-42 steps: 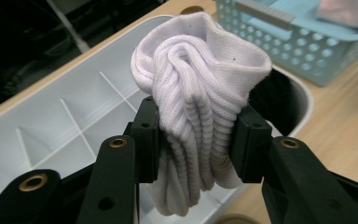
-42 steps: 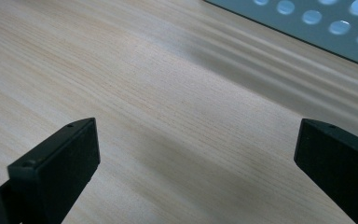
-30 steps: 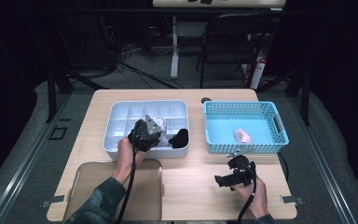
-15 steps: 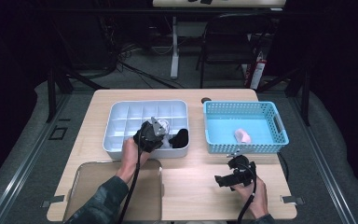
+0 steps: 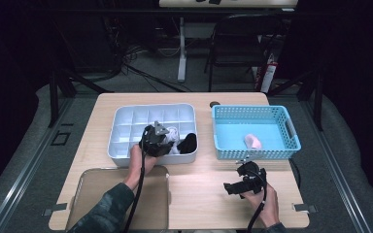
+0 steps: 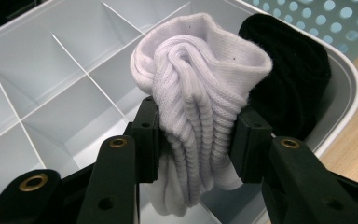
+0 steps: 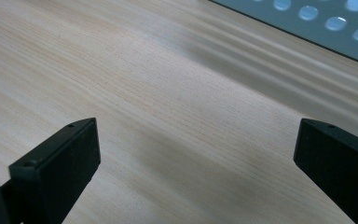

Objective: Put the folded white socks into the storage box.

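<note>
Two claws: left claw (image 6: 198, 140) clamps white sock (image 6: 200, 93) over divided tray (image 5: 126, 127); right claw (image 7: 196, 163) wide, empty.

No text, label, brand, number or sign can be read anywhere here (not on the white divided tray (image 5: 126, 127) at 10 o'clock of the table, nor on the blue basket (image 5: 291, 132) at 2 o'clock, nor on the wooden tabletop (image 5: 204, 194)).

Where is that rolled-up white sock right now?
The white sock is pinched in the left claw over the white divided tray, beside the black sock at the tray's right end in the high view.
</note>
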